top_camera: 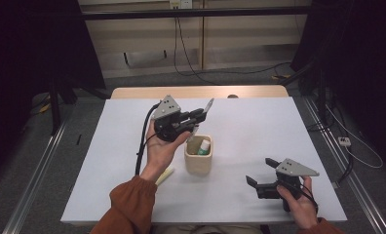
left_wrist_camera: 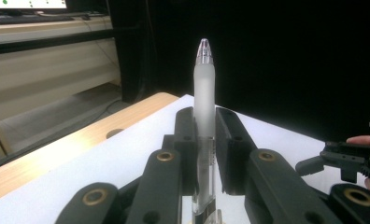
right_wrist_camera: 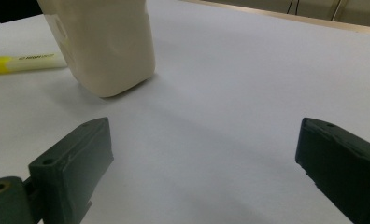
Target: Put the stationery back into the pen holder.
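My left gripper (top_camera: 197,117) hangs above the middle of the table, just over a cream pen cup (top_camera: 198,157), and is shut on a frosted clear pen (top_camera: 208,106). In the left gripper view that pen (left_wrist_camera: 204,93) stands up between the jaws of my left gripper (left_wrist_camera: 204,135), its silver tip pointing away. A green and white item (top_camera: 203,146) stands inside the cup. My right gripper (top_camera: 260,172) rests low at the table's front right, jaws wide apart with nothing between them. In the right gripper view the cup (right_wrist_camera: 103,42) stands ahead of the open right gripper (right_wrist_camera: 206,154).
A yellow highlighter (top_camera: 164,175) lies on the white table top (top_camera: 259,126) left of the cup, and the same highlighter (right_wrist_camera: 19,63) lies beyond the cup's left side. A wooden strip (top_camera: 196,91) runs along the far edge. Cables cross the floor beyond.
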The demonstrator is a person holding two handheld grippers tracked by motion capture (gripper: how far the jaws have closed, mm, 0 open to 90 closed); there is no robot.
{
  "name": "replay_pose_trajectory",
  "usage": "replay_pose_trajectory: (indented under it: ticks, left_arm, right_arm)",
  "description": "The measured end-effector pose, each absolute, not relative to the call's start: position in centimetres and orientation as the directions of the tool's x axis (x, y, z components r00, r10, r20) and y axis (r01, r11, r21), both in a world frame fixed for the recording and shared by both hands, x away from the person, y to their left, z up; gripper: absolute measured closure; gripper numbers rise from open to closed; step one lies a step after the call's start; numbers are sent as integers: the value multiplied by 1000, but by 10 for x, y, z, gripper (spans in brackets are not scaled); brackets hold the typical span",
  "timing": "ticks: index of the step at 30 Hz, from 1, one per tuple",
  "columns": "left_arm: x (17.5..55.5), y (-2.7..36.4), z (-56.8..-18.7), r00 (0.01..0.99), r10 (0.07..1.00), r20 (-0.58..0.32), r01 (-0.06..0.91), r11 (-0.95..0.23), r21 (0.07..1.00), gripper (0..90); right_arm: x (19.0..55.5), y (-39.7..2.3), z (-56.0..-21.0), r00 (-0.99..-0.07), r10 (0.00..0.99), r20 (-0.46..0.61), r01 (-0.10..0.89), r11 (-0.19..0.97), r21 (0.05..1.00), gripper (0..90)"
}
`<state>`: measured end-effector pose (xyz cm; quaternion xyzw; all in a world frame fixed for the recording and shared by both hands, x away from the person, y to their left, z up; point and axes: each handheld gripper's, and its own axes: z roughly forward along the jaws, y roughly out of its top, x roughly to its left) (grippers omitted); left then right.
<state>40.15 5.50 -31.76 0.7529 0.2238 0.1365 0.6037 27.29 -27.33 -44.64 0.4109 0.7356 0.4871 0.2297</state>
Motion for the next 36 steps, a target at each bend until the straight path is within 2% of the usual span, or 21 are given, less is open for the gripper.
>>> replay_pose_trajectory:
  ticks: [17,36]
  left_arm:
    - [417,46,-350,864,495,-96,224,-208,952,800]
    - [420,47,-370,870,477,-123,267,-248,931,792]
  right_arm:
    - [273,-273,-446,-560,826,65,384,189,904,36]
    - [273,-273,-446,-563,824,66,383,189,904,36]
